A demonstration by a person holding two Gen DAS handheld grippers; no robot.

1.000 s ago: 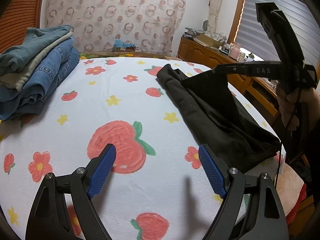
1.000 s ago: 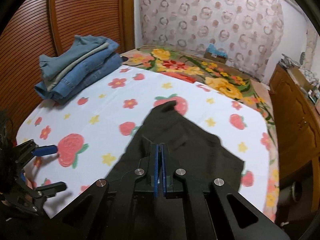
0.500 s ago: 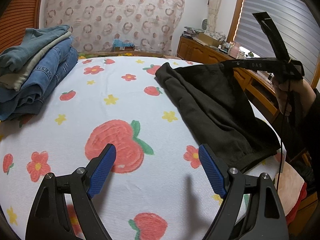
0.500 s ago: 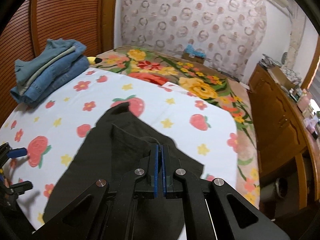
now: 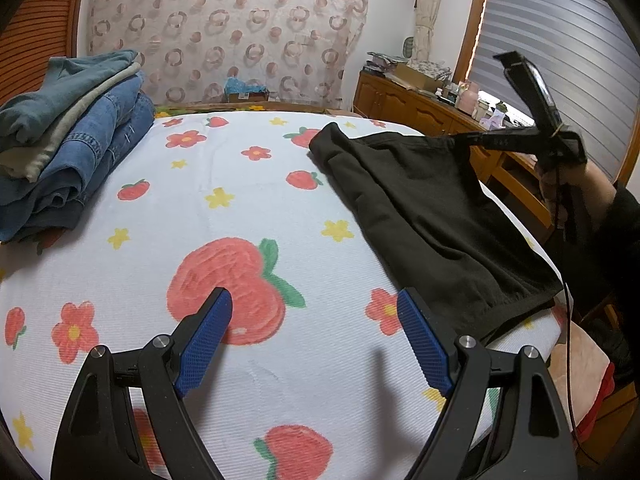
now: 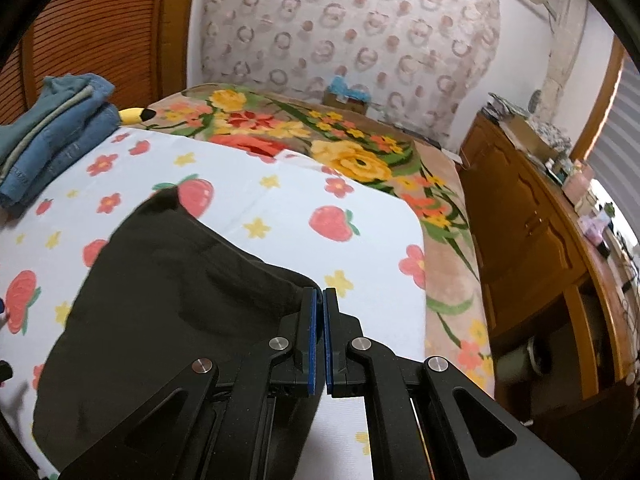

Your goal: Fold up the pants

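Black pants (image 5: 432, 208) lie on the right side of a white sheet printed with strawberries and flowers (image 5: 224, 216). My right gripper (image 6: 319, 300) is shut on an edge of the pants (image 6: 168, 304) and holds that edge pulled out to the right, above the bed's right side; it also shows in the left wrist view (image 5: 460, 140). My left gripper (image 5: 314, 324) is open and empty, low over the sheet's near part, left of the pants' near end.
A stack of folded jeans and other clothes (image 5: 68, 140) sits at the sheet's far left. A floral blanket (image 6: 340, 148) covers the bed beyond the sheet. A wooden cabinet (image 6: 532, 216) with clutter on top stands along the right wall.
My right gripper has pulled the pants' edge further right and lower, spreading the cloth flatter on the sheet. My left gripper has stayed almost still and open.
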